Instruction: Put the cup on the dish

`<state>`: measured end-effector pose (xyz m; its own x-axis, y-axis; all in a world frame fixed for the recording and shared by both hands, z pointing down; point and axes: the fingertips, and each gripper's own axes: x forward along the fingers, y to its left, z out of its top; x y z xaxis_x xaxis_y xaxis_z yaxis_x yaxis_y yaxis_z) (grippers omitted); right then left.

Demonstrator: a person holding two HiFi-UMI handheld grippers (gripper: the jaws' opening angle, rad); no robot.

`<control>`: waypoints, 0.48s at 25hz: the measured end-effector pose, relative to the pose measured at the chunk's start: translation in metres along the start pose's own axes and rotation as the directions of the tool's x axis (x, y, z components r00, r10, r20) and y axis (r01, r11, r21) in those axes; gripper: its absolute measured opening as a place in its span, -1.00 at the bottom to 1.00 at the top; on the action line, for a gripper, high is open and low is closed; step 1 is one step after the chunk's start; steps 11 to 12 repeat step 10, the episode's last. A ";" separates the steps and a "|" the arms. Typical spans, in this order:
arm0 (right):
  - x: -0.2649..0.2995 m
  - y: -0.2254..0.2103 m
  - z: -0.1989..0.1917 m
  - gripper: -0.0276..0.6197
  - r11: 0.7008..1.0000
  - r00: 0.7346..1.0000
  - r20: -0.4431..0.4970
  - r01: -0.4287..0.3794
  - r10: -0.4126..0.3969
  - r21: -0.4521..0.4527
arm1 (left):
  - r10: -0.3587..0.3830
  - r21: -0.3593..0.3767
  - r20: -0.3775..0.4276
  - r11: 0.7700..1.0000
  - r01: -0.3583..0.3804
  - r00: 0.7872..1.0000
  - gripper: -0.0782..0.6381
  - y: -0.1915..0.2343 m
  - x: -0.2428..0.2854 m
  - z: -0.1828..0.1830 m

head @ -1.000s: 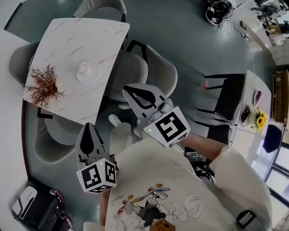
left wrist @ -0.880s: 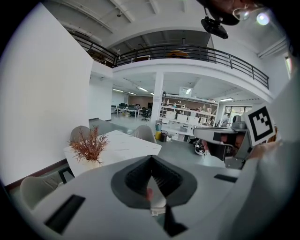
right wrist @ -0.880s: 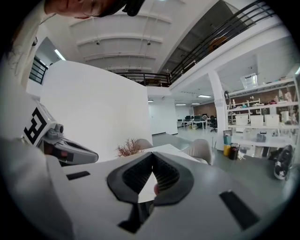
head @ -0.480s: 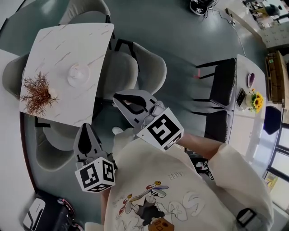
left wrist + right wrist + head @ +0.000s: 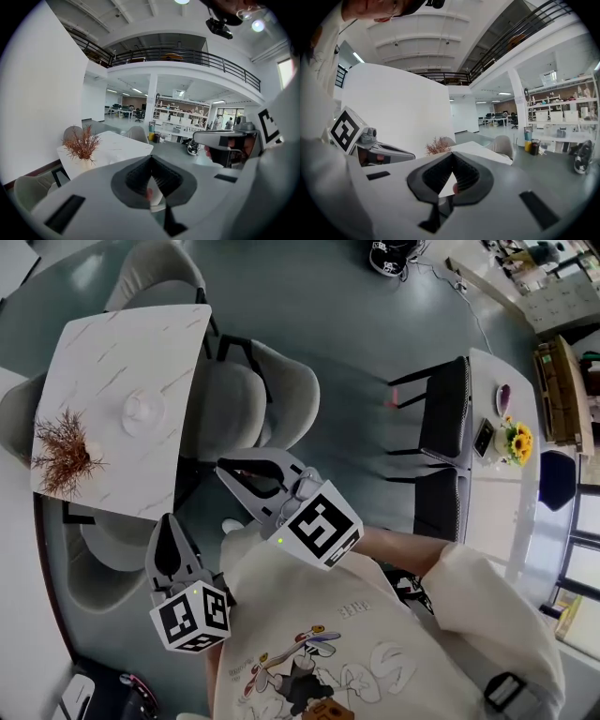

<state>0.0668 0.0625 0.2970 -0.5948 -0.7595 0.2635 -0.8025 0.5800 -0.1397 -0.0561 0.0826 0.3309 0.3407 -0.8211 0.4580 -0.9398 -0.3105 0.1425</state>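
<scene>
Table [image 5: 98, 357] drifted L in view | pale cup [image 5: 143, 407] on dish [image 5: 127, 416] (blurry)

This is looking like an open-plan office, where a railed mezzanine [image 5: 187, 54] is overlooking desks [image 5: 120, 111], shelving [image 5: 557, 111] and a marble table [image 5: 94, 357] with chairs [image 5: 251, 401].

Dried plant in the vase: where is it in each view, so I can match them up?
Head view: dried plant at the far left, mid-height.
Left gripper view: left of centre, slightly below mid-height.
Right gripper view: small, just left of centre.
Shared landmark: the white table under it.
</scene>
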 end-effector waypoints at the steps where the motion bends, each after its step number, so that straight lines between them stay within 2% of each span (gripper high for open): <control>1: -0.002 0.001 0.000 -0.90 1.000 1.000 0.017 0.003 -0.003 0.013 | -0.002 0.001 0.001 1.000 0.002 1.000 -0.76 -0.003 -0.001 -0.001; 12: -0.026 0.000 -0.001 -0.90 0.999 0.999 0.045 0.020 -0.022 0.043 | -0.027 0.034 -0.004 0.999 0.027 1.000 -0.76 -0.024 -0.002 -0.001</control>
